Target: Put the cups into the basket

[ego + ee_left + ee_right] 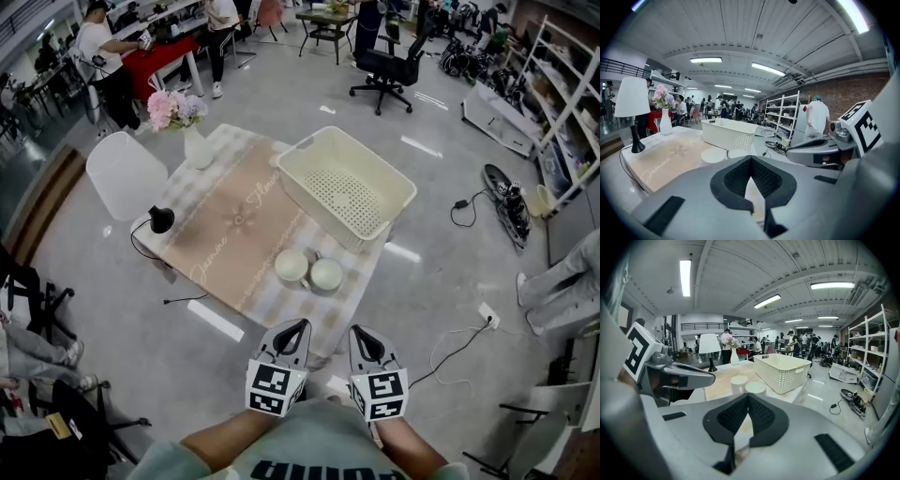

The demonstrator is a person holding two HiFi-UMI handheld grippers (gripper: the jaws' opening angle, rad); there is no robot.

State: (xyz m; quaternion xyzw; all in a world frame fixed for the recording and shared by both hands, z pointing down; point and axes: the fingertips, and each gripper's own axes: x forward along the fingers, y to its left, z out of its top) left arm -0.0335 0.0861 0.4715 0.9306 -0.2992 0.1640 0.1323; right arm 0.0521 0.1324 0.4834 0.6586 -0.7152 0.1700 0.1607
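Two pale cups (292, 265) (326, 274) stand side by side, open ends down, near the table's front edge. Just behind them sits the cream perforated basket (347, 192), with nothing in it. My left gripper (302, 323) and right gripper (357, 330) hover close together in front of the table, short of the cups, both shut with nothing between the jaws. In the left gripper view the cups (713, 155) (737, 153) and basket (729, 132) lie ahead of the shut gripper (750, 158). The right gripper view shows the cups (739, 383) (755, 388) and basket (782, 371) beyond its shut gripper (748, 395).
A beige runner (230, 220) covers the checked tablecloth. A vase of flowers (192, 141) stands at the far corner, and a lamp with a white shade (127, 173) and black base (161, 219) at the left edge. An office chair (389, 70) and people are farther off.
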